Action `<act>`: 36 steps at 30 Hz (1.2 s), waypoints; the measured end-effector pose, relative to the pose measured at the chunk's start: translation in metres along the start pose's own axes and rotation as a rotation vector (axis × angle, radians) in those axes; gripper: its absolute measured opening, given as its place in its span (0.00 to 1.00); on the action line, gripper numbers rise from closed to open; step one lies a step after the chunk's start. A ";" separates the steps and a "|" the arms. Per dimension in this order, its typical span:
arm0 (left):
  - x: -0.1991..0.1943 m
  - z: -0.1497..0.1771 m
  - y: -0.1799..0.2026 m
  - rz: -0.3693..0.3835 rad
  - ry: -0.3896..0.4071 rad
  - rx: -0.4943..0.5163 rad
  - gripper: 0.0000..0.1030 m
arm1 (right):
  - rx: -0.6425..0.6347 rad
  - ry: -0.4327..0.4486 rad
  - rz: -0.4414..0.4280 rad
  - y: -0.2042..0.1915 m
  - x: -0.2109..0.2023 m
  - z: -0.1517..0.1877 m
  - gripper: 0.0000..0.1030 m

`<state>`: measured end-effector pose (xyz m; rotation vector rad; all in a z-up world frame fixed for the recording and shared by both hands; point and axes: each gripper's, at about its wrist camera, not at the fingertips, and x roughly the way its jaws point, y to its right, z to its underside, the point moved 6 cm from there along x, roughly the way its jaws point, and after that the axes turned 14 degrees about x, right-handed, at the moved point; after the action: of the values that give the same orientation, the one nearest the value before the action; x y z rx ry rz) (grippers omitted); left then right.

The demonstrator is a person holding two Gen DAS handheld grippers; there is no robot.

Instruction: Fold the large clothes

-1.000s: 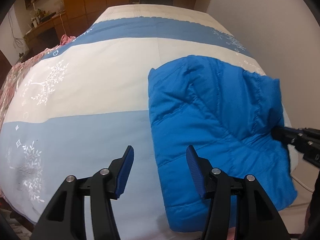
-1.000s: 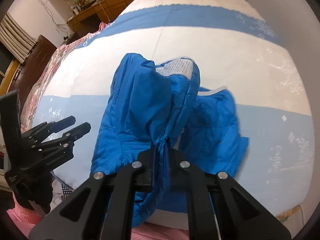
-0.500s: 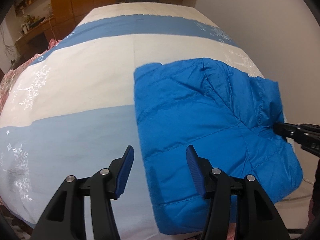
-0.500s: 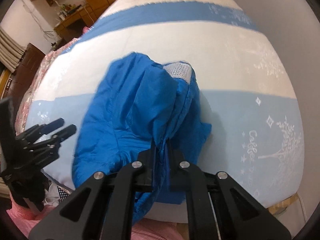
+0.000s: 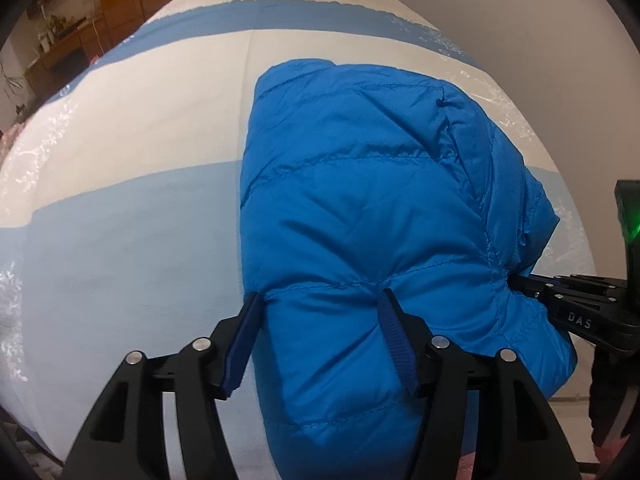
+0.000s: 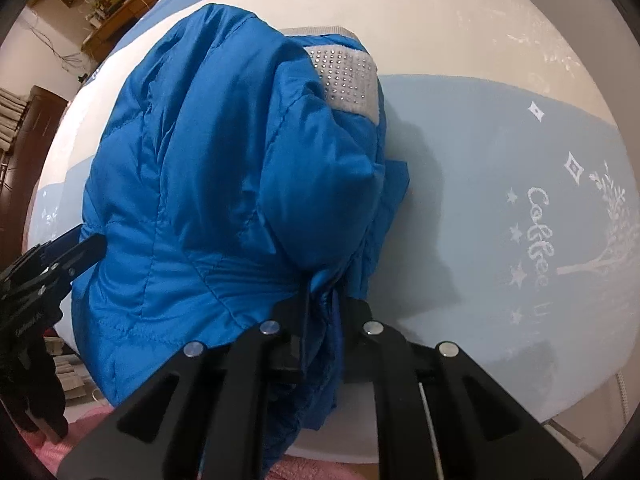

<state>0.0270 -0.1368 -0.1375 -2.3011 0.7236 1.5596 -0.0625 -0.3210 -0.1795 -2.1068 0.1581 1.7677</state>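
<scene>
Left tool [image 5: 320,320] spread and opening, a puffy fold of the blue jacket [image 5: 360,200] bulged between its pads [image 5: 240,344]; right tool [image 6: 324,312] pinched on the jacket's edge at lower centre; jacket bunched mid-frame on the striped blue-and-white bed [image 5: 120,200], wooden cabinets [image 5: 120,8] seen upper left

blue jacket [image 5: 360,208] (quilted) on striped bed [image 5: 140,128]

Bright blue quilted puffer jacket [image 5: 360,208] lies folded, bunched, on the bed.
</scene>
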 end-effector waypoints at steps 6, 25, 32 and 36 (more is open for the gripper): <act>-0.031 0.005 -0.017 0.021 0.009 -0.059 0.57 | -0.035 0.097 -0.011 -0.014 -0.065 0.004 0.16; -0.014 0.032 0.013 0.095 -0.031 -0.010 0.60 | -0.098 -0.086 -0.103 -0.032 -0.009 0.065 0.00; -0.021 0.022 0.000 0.117 -0.033 -0.035 0.58 | -0.089 -0.078 -0.096 -0.037 -0.030 0.053 0.00; -0.040 -0.009 -0.027 0.097 0.044 -0.071 0.58 | -0.143 0.057 -0.118 -0.056 -0.077 0.022 0.06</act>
<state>0.0367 -0.1089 -0.0990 -2.3907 0.8145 1.6051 -0.0803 -0.2732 -0.0954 -2.2180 -0.0781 1.6959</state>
